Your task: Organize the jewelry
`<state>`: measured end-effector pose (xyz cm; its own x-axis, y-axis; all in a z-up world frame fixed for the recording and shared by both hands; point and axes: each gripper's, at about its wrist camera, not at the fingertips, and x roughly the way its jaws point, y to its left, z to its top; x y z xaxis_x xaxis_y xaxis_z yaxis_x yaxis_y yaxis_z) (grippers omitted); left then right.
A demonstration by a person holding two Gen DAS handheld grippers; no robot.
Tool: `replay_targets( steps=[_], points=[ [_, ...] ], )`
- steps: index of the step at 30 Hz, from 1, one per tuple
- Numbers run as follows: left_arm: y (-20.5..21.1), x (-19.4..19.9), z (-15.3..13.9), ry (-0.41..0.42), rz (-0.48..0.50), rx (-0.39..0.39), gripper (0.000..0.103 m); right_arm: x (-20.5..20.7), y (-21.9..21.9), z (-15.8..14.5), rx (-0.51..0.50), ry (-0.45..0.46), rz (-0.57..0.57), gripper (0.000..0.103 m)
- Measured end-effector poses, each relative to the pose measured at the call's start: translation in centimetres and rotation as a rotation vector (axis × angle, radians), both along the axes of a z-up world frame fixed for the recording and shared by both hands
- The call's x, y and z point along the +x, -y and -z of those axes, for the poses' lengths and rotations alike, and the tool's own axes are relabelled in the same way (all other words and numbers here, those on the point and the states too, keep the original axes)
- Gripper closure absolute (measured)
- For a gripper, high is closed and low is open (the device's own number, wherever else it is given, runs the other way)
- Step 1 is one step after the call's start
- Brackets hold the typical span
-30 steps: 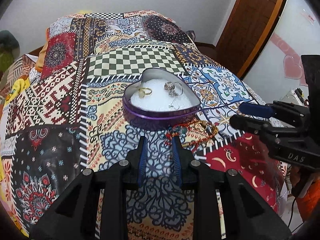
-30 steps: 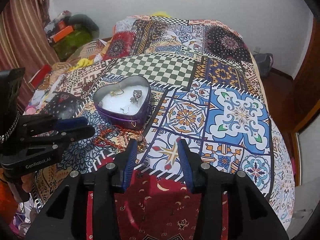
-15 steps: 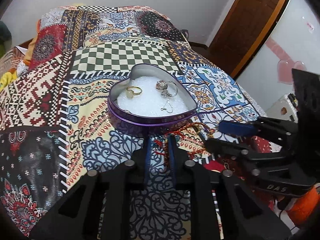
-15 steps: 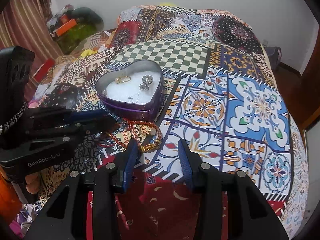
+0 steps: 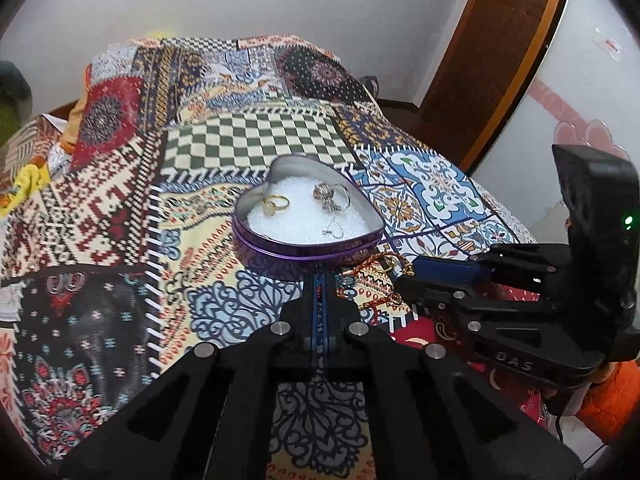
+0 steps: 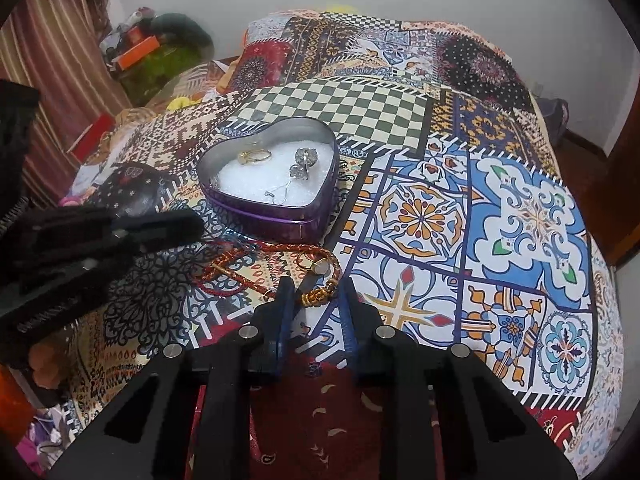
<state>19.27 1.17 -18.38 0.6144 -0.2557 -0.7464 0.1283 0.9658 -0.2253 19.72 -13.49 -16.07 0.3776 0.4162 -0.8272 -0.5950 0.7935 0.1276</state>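
A purple heart-shaped tin (image 5: pixel 280 254) (image 6: pixel 280 220) sits on the patchwork bedspread, lined in white. It holds a gold ring (image 5: pixel 276 204) and silver earrings (image 5: pixel 330 196). In front of it lies a red and gold braided bracelet (image 6: pixel 280 250) with a gold beaded section (image 6: pixel 318 298) and a gold ring (image 6: pixel 316 266) beside it. My left gripper (image 5: pixel 320 284) is shut, with a bit of the bracelet's red cord showing between its pads. My right gripper (image 6: pixel 316 292) is closing with the gold beaded section between its fingers; the pads stand just clear of it.
The bedspread (image 6: pixel 480 208) covers the whole bed and drops off at the right edge. A wooden door (image 5: pixel 492 60) stands beyond the bed. Clutter and striped curtains (image 6: pixel 60 60) fill the left side. Each gripper's body crowds the other's side view.
My left jaws have come together on the red cord. My right gripper has sunk toward the bracelet and its jaws have narrowed around the gold beads.
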Motion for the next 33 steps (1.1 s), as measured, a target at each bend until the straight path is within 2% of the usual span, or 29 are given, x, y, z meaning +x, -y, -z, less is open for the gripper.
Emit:
replay_targets(
  steps=[1,9,17,23,26,31,33],
  points=[
    [-0.1,-0.2,-0.3,0.008,-0.002,0.003,0.103,-0.1,0.0,0.0,-0.005,0.009,0.004,0.092],
    [-1.0,-1.3,-2.0,0.054,-0.018,0.007,0.103,-0.5,0.1,-0.5,-0.009,0.034,0.014,0.100],
    [-1.4,-2.4,-3.1,0.082,-0.028,0.020,0.103,-1.1,0.6,-2.7,0.023,0.082,0.027,0.100],
    [-1.4,-3.0,-3.2,0.092,-0.029,0.045,0.103,-0.6,1.2,-3.5,0.043,0.063,0.048,0.100],
    [-1.5,-3.0,-2.7,0.078,-0.027,0.047,0.103,-0.6,1.1,-3.2,0.029,0.045,0.045,0.097],
    [-1.7,-2.8,-1.4,0.042,-0.027,0.041,0.103,-1.6,0.0,-2.0,-0.015,0.016,-0.002,0.081],
    [-1.8,-2.9,-1.0,0.032,-0.029,0.037,0.103,-1.8,-0.5,-1.5,-0.035,0.020,-0.016,0.081]
  ],
)
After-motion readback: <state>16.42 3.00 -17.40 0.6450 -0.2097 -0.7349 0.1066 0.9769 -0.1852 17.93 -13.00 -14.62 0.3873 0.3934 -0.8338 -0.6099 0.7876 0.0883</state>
